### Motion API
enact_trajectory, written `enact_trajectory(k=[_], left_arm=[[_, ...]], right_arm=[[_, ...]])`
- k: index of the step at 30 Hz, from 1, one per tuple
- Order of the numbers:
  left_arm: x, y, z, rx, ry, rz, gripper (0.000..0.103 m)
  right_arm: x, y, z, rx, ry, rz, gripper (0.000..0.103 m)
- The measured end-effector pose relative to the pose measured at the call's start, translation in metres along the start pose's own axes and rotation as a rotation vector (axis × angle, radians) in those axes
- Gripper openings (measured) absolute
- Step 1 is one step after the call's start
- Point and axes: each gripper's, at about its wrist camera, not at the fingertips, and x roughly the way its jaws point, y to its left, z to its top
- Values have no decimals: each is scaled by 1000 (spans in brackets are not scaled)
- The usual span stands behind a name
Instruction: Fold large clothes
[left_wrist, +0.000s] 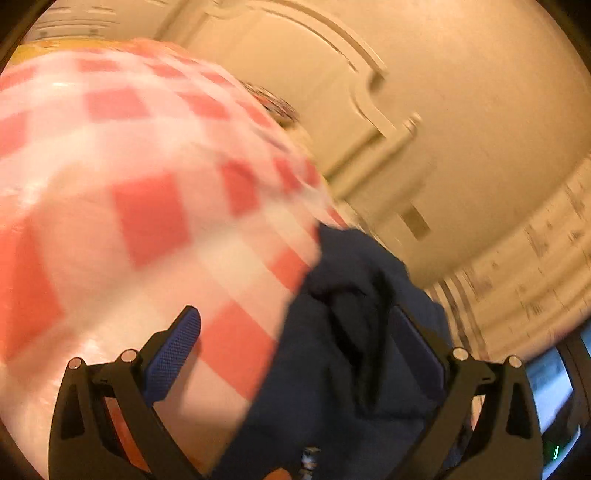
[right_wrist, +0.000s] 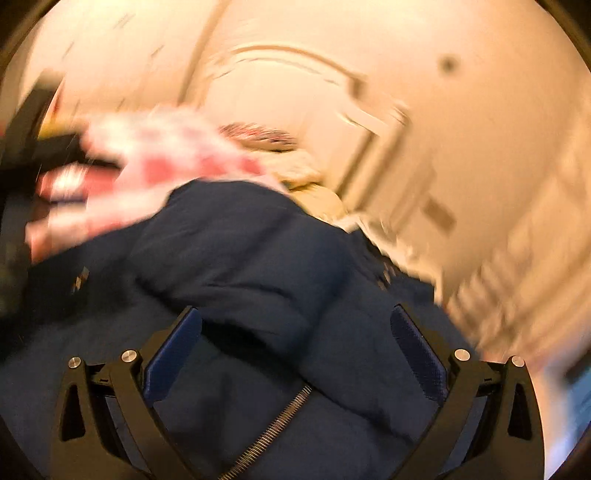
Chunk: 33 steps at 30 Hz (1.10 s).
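Jacket (right_wrist: 236, 251): navy, zipped, crumpled on checked cloth (left_wrist: 140, 177), unfolded | left gripper (left_wrist: 295, 354): spread wide, nothing clamped, straddling jacket edge and cloth | right gripper (right_wrist: 295, 350): spread wide over jacket, empty, likely seeking a hold to begin folding

Motion blur smears both of my views. In my left view the red-and-white checked cloth (left_wrist: 147, 177) runs off the left edge, and the navy garment (left_wrist: 343, 369) hides my right pad. In my right view the garment's zipper (right_wrist: 273, 424) is cut off at the bottom edge — dark shapes (right_wrist: 22, 155) at far left are too blurred to identify, as is a patterned thing (right_wrist: 258, 134) behind the cloth.
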Motion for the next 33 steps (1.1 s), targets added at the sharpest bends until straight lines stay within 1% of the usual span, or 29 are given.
enact_trajectory(k=[3, 4, 6, 8, 9, 10, 11, 12, 13, 14, 15, 16, 17, 18, 19, 20, 21, 22, 23, 24, 25, 26, 27, 28, 29, 32, 33], left_arm=[[-7, -1, 1, -31, -11, 26, 101], [-7, 0, 1, -30, -6, 30, 101], [-6, -4, 1, -14, -1, 35, 101], [-6, -6, 1, 10, -6, 35, 101], [-4, -10, 2, 26, -8, 33, 101], [-2, -14, 1, 42, -7, 32, 101], [-10, -19, -4, 54, -6, 33, 101], [-10, -21, -6, 70, -7, 37, 101], [-11, -24, -10, 78, -8, 39, 101], [-10, -24, -9, 86, -9, 41, 101], [-15, -26, -14, 91, -10, 42, 101], [-15, -29, -16, 95, -10, 44, 101], [-17, -29, -20, 98, -8, 44, 101], [-17, -29, -21, 100, -6, 44, 101], [-15, -30, -21, 103, -3, 45, 101], [-15, -32, -21, 106, -1, 46, 101], [-15, -33, -21, 111, 1, 47, 101], [-14, -34, -22, 115, 4, 47, 101], [-13, -34, -23, 119, 7, 46, 101], [-13, -35, -23, 121, 9, 46, 101], [-13, -35, -24, 122, 11, 46, 101], [-12, -36, -24, 123, 13, 47, 101], [-11, -36, -25, 124, 16, 49, 101], [-11, -36, -25, 125, 18, 51, 101], [-11, -36, -26, 125, 20, 53, 101], [-10, -37, -27, 130, 23, 60, 101], [-9, -38, -28, 134, 26, 62, 101]], right_arm=[[19, 43, 15, -153, 38, -13, 98], [32, 59, 18, -210, 66, -24, 98], [53, 78, 18, -279, 122, -30, 98], [60, 84, 20, -279, 108, -32, 98], [64, 82, 23, -261, 112, -27, 95], [63, 77, 26, -237, 105, -34, 86], [60, 73, 28, -217, 94, -25, 55], [53, 61, 30, -153, 70, 28, 48], [43, 48, 33, -78, 31, 57, 42], [30, 28, 34, 24, -17, 83, 32], [19, 0, 32, 158, -55, 97, 31], [6, -40, 23, 347, -105, 114, 31], [0, -68, 12, 480, -132, 126, 31], [-7, -99, -5, 635, -158, 135, 31], [-10, -135, -33, 831, -175, 153, 31], [-9, -155, -52, 944, -169, 165, 31], [-7, -174, -75, 1061, -142, 158, 32], [-2, -190, -100, 1150, -79, 118, 32], [2, -197, -115, 1192, -32, 99, 34], [6, -204, -130, 1238, 2, 113, 52], [15, -208, -148, 1306, 46, 158, 59], [20, -209, -159, 1341, 59, 196, 79], [20, -209, -166, 1359, 48, 226, 88], [21, -207, -169, 1359, 25, 243, 88], [21, -206, -169, 1350, 20, 238, 89], [23, -203, -160, 1326, 12, 242, 88], [26, -203, -157, 1323, 20, 237, 87]])
